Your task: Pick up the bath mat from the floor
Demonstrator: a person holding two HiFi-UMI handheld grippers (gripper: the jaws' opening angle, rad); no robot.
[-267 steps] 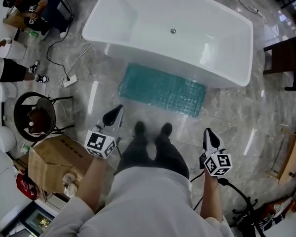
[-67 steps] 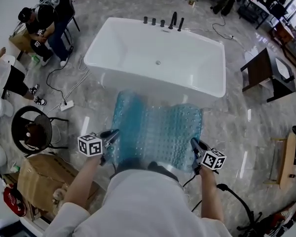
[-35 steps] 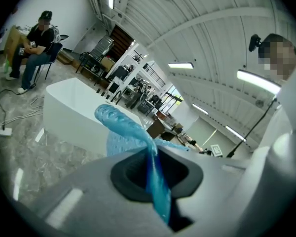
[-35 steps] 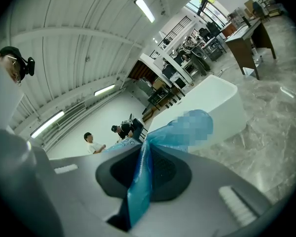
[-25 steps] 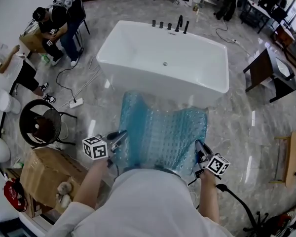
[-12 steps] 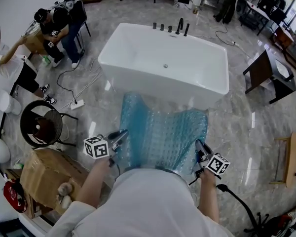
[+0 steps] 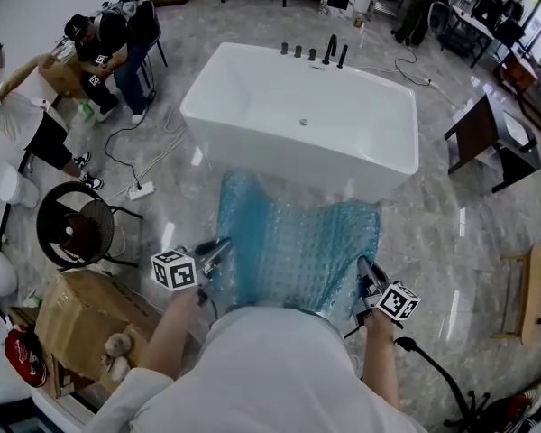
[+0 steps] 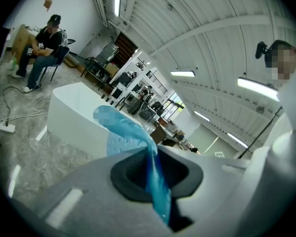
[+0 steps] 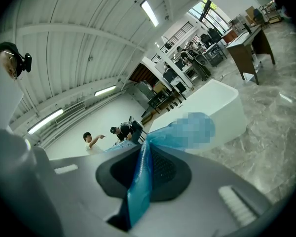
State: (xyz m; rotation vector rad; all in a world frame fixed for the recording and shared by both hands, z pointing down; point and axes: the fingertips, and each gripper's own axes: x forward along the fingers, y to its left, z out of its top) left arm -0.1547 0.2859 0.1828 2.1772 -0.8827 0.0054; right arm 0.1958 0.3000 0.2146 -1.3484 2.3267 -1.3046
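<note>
I am looking down on a polished grey marble floor (image 7: 451, 233) in a large open hall; the gripper views show a ribbed white ceiling (image 8: 197, 33) with strip lights. At 10 o'clock a seated person (image 7: 104, 43) is on a chair. Nearer, at 9, stand a round black stool (image 7: 72, 228) and a cardboard box (image 7: 86, 318) whose print is too small for me to read. A white power strip (image 7: 140, 189) lies on the floor between them and the white bathtub (image 7: 298, 124), which stands at 12 with black taps (image 7: 329, 50) on its far rim. A dark wooden table (image 7: 487, 133) is at 2.

The bath mat (image 7: 298, 242), translucent teal and covered in bumps, is raised at its near edge and stretched between my two grippers. Its long axis runs 9 to 3, parallel with the tub's near side, and its far edge points to 12, near the foot of the tub.

The left gripper (image 7: 218, 248) has its fingers (image 8: 79, 191) pinching the mat's near left corner. The right gripper (image 7: 365, 271) has its fingers (image 9: 222, 181) pinching the near right corner. The only print I can make out is the black-and-white square markers on the grippers' cubes.
</note>
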